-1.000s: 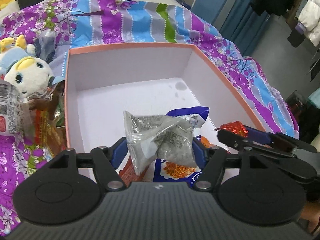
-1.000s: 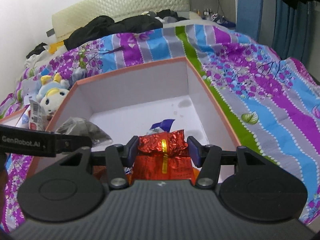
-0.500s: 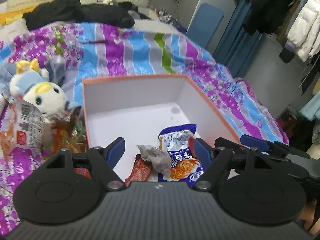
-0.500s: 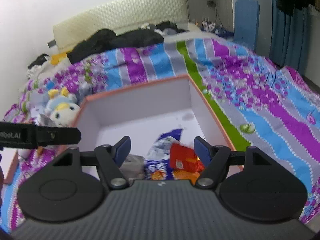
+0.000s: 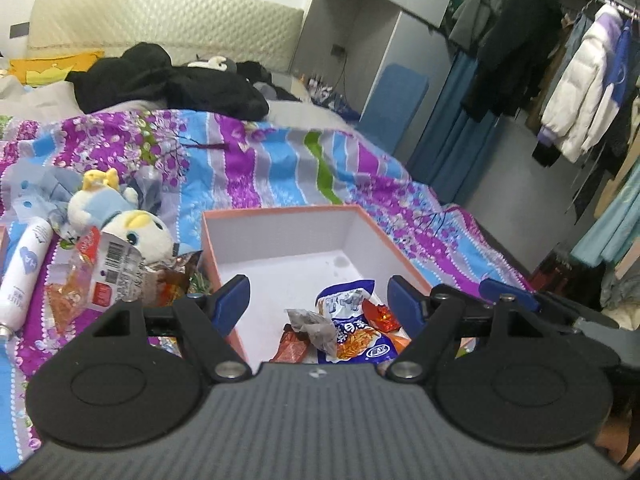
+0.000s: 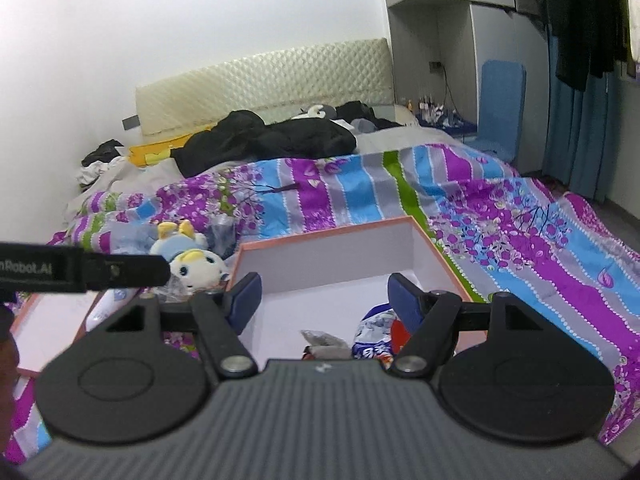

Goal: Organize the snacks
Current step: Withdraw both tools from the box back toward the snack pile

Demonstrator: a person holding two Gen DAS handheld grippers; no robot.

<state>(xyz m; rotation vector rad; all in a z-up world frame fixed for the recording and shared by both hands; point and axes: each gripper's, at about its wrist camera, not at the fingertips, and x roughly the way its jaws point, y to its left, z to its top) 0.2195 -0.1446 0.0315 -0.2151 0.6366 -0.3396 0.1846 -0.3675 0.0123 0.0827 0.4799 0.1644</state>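
An orange-rimmed white box (image 5: 280,236) lies on the bed. At its near end rest a grey packet (image 5: 314,326), a blue-white packet (image 5: 352,320), a shiny red packet (image 5: 380,312) and a red-brown packet (image 5: 294,346). My left gripper (image 5: 320,302) hangs open above them, holding nothing. My right gripper (image 6: 324,300) is also open and empty above the box (image 6: 332,256), with the grey packet (image 6: 324,338) and blue-white packet (image 6: 372,340) below it. Each gripper shows at the edge of the other's view.
Left of the box lie loose snack packets (image 5: 116,264), a plush toy (image 5: 132,232) and a white bottle (image 5: 24,268). The box lid (image 6: 52,320) lies further left. Black clothes (image 5: 168,80) are heaped near the headboard. Coats hang at the right.
The left gripper let go of the grey packet and the right let go of the red packet. Both packets now lie in the box. Both grippers opened, rose and drew back.
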